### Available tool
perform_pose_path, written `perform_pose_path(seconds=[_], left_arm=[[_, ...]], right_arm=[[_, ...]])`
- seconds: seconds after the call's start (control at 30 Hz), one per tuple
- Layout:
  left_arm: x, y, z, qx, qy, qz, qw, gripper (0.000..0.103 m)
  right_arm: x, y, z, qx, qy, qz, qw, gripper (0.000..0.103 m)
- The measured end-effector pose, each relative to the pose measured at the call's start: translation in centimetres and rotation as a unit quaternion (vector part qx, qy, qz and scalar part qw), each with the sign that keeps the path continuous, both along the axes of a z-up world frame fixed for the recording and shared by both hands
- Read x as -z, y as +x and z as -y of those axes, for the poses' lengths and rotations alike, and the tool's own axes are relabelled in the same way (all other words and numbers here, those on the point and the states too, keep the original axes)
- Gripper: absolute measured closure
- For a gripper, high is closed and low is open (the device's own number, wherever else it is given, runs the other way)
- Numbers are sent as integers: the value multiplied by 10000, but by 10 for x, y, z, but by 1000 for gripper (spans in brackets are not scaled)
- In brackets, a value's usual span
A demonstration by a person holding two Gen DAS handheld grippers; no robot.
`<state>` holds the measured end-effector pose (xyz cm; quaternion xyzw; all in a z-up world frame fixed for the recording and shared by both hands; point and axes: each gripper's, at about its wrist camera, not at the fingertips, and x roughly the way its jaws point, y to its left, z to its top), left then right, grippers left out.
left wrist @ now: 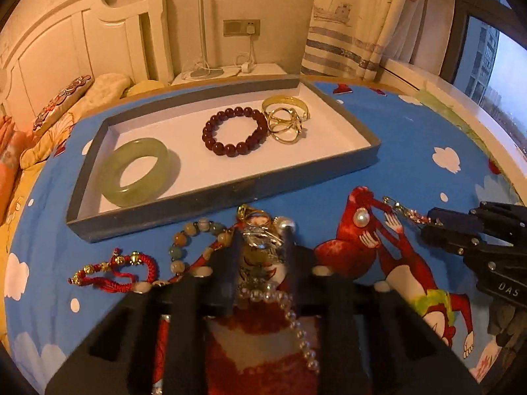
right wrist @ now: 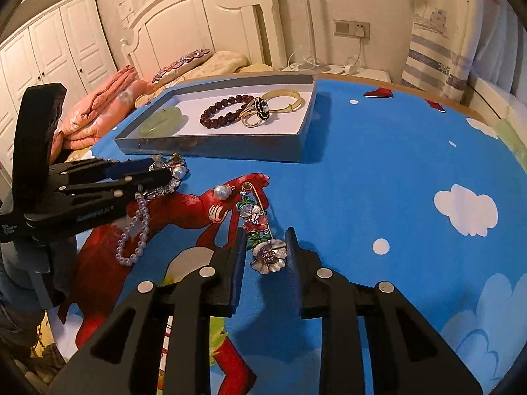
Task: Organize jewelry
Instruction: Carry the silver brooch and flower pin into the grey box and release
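Observation:
A grey tray holds a green jade bangle, a dark red bead bracelet and gold bangles; it also shows in the right wrist view. My left gripper is shut on a silver and pearl necklace, whose pearl strand hangs down. My right gripper is open around a flower brooch lying on the blue cloth. A loose pearl earring lies beside the brooch.
A red cord bracelet and a coloured stone bead bracelet lie on the cloth in front of the tray. A bed with pillows is at the left. A nightstand stands behind the table.

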<state>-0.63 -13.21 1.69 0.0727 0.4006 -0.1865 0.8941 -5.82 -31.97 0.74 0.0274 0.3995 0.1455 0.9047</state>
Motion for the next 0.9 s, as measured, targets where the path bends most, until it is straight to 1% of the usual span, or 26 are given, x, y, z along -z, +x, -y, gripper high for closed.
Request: perform_pose_path(seconds=[0.07,0.13,0.17,0.33,0.7,0.9], left_arm=[[-5,-3,-2,112,-152,99,9998,91],[-9,-9,-2,114,-176,237,9995,93],[-11,-11,-3,158,-237,268,9992,97],[-22,-23,-3,234,-380,384,9983,97],[-31,-36,0,284,-264,558,9977,97],[-32,-39,1,312,-226,588,9975,97]], right_arm=[[-1,-1,2,3,44,20,10000,79],[-1,-1,3,6,98,30,9999,79],[-1,-1,4,20,121,33,9999,79],[-3,-3,5,32,169,78,9998,79],[-5,-5,9,90,225,183,9995,79],[-6,-6,10,124,219,219,9994,79]])
